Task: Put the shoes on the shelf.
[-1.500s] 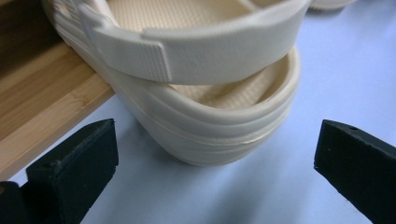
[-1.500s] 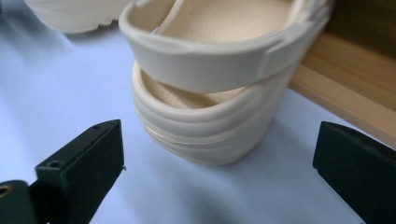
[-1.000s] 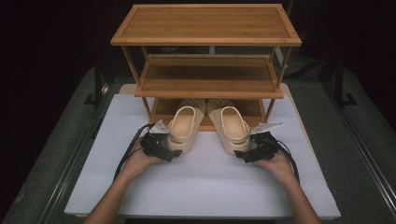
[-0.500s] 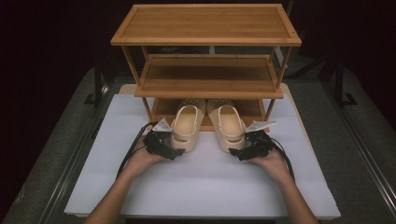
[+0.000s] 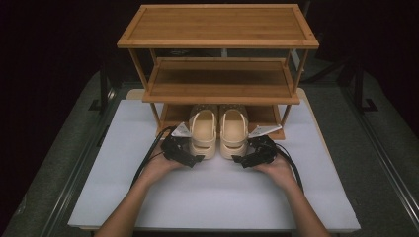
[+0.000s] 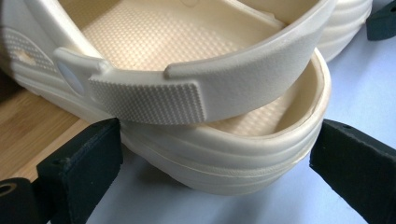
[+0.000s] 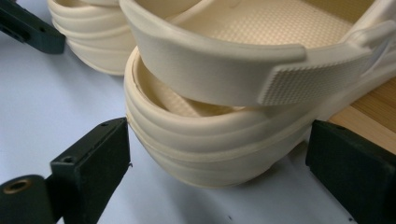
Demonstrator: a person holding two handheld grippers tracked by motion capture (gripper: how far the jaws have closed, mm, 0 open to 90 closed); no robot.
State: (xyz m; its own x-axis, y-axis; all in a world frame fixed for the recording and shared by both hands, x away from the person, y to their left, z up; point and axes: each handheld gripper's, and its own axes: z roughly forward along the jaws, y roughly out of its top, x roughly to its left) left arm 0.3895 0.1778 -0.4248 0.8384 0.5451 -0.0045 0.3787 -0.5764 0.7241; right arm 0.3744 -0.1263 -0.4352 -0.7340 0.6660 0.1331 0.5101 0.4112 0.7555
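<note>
Cream clogs (image 5: 219,132) sit half under my rack (image 5: 217,89), heels out; both grippers (image 5: 184,154) (image 5: 252,157) straddle heels, jaws wide, unclamped.

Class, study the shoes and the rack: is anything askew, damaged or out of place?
Nothing stands out. The two cream clogs sit side by side, toes under the wooden rack, heels on the white mat.

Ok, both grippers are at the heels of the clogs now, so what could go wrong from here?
1. The left gripper straddles the left cream foam clog's heel with gaps at both pads; a shallow grip on the rounded sole could slip.
2. The right gripper, whose jaws have just been closing, may nudge the right cream foam clog before gripping.
3. Both toes sit under the wooden three-tier rack's middle shelf; lifting straight up could snag.
</note>
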